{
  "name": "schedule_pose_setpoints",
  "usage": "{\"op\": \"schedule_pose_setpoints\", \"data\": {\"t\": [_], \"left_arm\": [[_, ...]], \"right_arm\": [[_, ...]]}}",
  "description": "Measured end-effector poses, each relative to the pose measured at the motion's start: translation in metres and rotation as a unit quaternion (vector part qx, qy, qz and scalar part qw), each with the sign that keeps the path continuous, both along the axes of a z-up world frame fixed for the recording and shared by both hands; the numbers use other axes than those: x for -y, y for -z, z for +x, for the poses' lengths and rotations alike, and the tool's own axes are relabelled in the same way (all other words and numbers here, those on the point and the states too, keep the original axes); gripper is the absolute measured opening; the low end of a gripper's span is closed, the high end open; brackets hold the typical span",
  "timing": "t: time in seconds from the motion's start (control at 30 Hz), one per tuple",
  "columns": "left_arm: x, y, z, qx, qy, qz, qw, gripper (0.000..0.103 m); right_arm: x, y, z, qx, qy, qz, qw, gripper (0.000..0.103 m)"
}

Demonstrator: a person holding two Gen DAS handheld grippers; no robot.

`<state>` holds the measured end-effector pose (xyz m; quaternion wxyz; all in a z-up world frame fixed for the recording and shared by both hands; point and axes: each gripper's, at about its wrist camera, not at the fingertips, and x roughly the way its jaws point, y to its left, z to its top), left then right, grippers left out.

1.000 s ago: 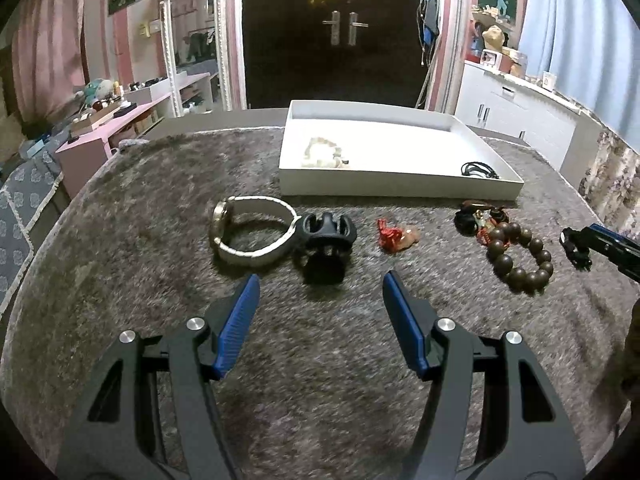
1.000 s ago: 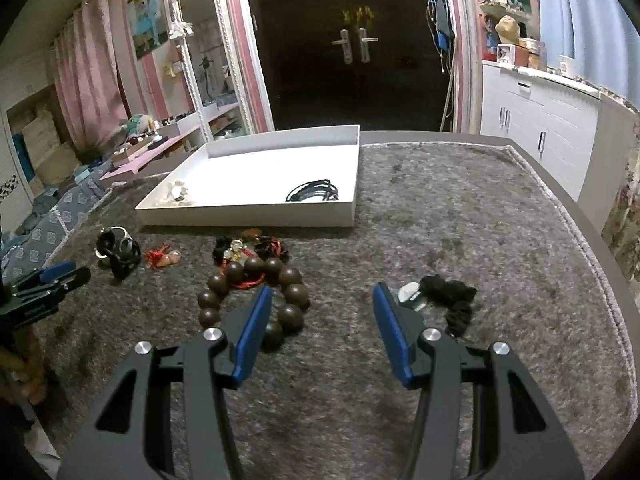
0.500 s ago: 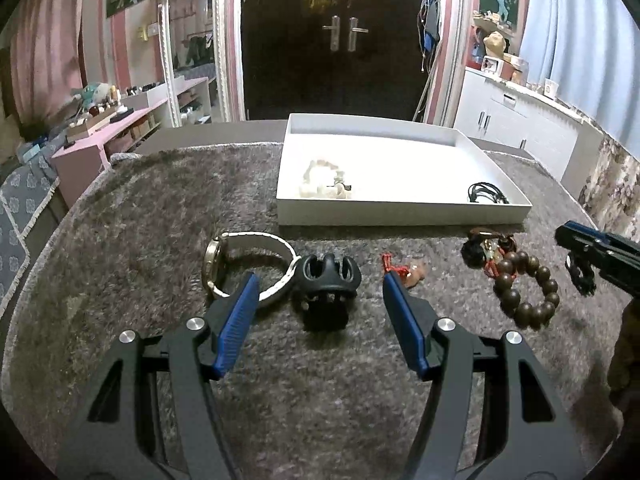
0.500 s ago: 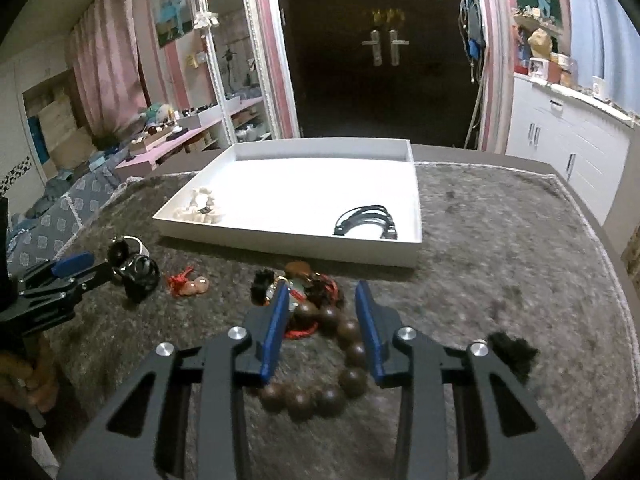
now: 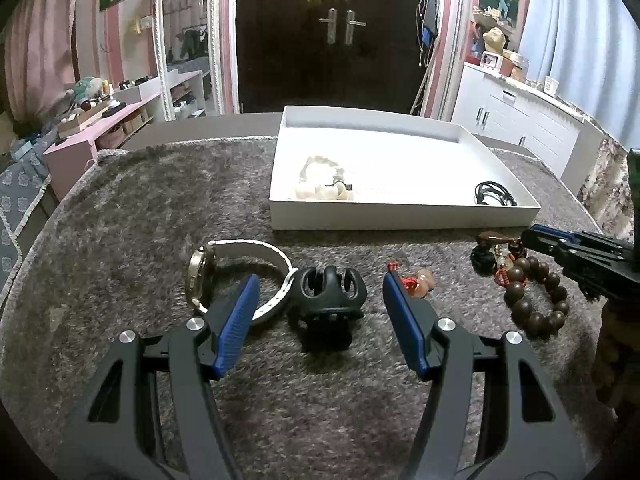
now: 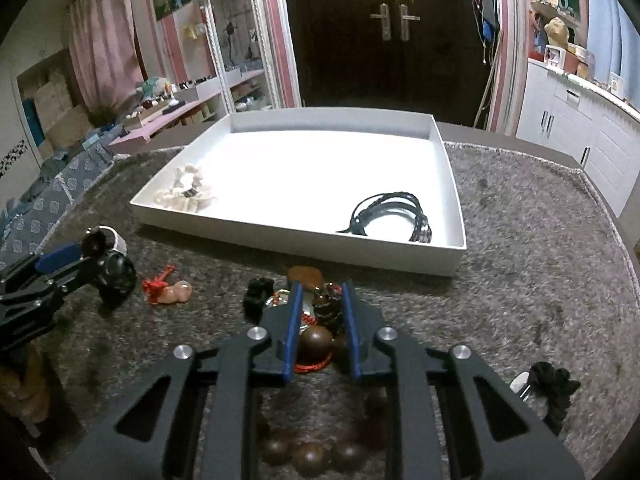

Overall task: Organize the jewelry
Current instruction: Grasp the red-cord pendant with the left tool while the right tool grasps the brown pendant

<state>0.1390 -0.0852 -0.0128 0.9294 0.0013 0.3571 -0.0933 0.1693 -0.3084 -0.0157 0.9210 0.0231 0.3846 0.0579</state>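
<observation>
Right gripper sits low over the wooden bead bracelet, just in front of the white tray, fingers narrowed around its top beads and red cord, though whether they actually bite I can't tell; looks like setup to lift it into the tray. Left gripper has fingers wide apart straddling the black hair claw, likely its next pick. Bracelet: big dark-brown round beads, red tassel knot; beyond it the tray holds a black cord and a pale bracelet.

Dark double door, white cabinets
</observation>
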Motion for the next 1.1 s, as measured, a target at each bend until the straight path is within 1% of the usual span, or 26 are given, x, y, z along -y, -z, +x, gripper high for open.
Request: {"op": "schedule_pose_setpoints", "data": {"t": [0.3, 0.43, 0.5, 0.67, 0.83, 1.1], "left_arm": [[0.002, 0.005, 0.006, -0.005, 0.005, -0.002, 1.0, 0.064], [0.004, 0.007, 0.007, -0.007, 0.006, -0.002, 1.0, 0.064], [0.004, 0.008, 0.007, -0.007, 0.005, -0.002, 1.0, 0.064], [0.004, 0.009, 0.008, -0.009, 0.002, -0.003, 0.9999, 0.064], [-0.001, 0.009, 0.008, -0.009, -0.001, -0.006, 0.9999, 0.064], [0.006, 0.007, 0.007, -0.01, 0.014, -0.003, 0.9999, 0.063]], "right_arm": [[0.003, 0.007, 0.008, -0.01, 0.006, -0.003, 1.0, 0.02], [0.0, 0.011, 0.012, -0.017, -0.002, -0.003, 1.0, 0.013], [-0.001, 0.01, 0.011, -0.009, -0.001, -0.006, 1.0, 0.009], [-0.001, 0.008, 0.009, -0.006, -0.004, -0.002, 1.0, 0.008], [0.0, -0.005, -0.002, 0.018, -0.005, 0.009, 1.0, 0.007], [0.004, -0.028, -0.016, 0.057, -0.005, 0.027, 0.998, 0.007]]}}
